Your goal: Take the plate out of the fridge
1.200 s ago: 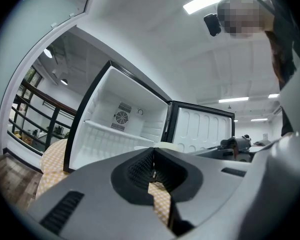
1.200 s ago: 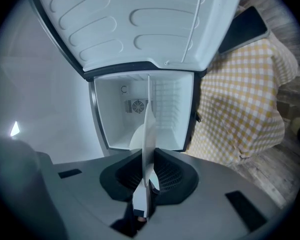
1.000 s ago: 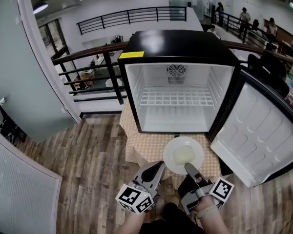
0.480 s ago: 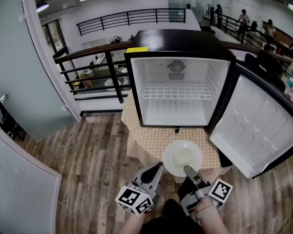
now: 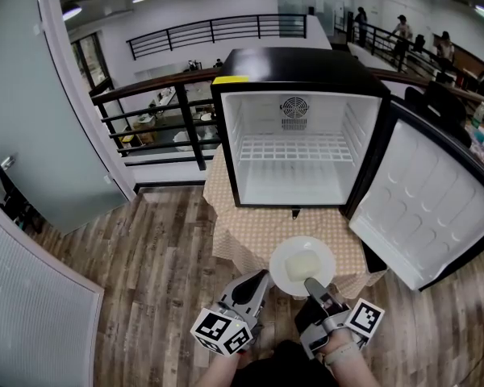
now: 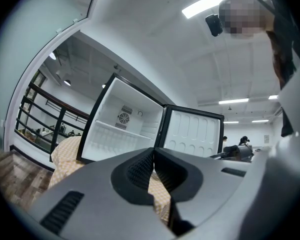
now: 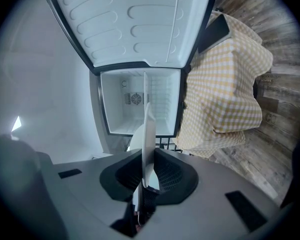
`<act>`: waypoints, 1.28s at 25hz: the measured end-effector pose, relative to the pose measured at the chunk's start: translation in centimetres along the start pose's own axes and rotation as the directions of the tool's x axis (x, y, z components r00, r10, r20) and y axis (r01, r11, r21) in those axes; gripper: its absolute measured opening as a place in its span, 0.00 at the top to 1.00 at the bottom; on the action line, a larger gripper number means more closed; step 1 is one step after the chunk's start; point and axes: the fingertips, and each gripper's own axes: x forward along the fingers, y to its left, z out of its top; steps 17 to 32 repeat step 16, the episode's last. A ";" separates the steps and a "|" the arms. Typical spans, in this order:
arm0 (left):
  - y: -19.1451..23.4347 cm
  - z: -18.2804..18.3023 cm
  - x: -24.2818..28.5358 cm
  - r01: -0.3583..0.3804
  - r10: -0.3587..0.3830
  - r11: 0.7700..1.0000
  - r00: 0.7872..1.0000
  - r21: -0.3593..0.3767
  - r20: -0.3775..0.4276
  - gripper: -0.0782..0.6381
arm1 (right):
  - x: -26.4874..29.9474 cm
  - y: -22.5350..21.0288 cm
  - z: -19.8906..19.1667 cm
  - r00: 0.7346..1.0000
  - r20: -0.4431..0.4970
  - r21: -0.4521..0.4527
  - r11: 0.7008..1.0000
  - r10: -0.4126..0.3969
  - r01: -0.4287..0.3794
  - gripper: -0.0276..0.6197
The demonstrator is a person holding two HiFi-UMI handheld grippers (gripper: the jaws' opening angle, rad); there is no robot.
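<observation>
A round white plate hangs level above the near edge of the checked table, outside the fridge. My right gripper is shut on its near rim; in the right gripper view the plate shows edge-on between the pads. The black mini fridge stands on the table with its door swung wide to the right and its white inside bare but for a wire shelf. My left gripper is shut on nothing, low and just left of the plate; its jaws meet in the left gripper view.
The small table wears a yellow checked cloth that hangs over its edges. Wooden floor lies all around. A black railing runs behind the fridge, and a grey partition stands at the left.
The plate in my right gripper has come a little nearer to me, away from the fridge. The view has shifted slightly; the left gripper has stayed put.
</observation>
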 end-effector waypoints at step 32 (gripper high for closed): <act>0.7 -0.2 1.6 0.020 -0.021 1.000 1.000 -0.024 -0.004 0.88 | 0.4 -0.7 1.0 1.000 0.006 0.002 1.000 0.000 0.000 0.86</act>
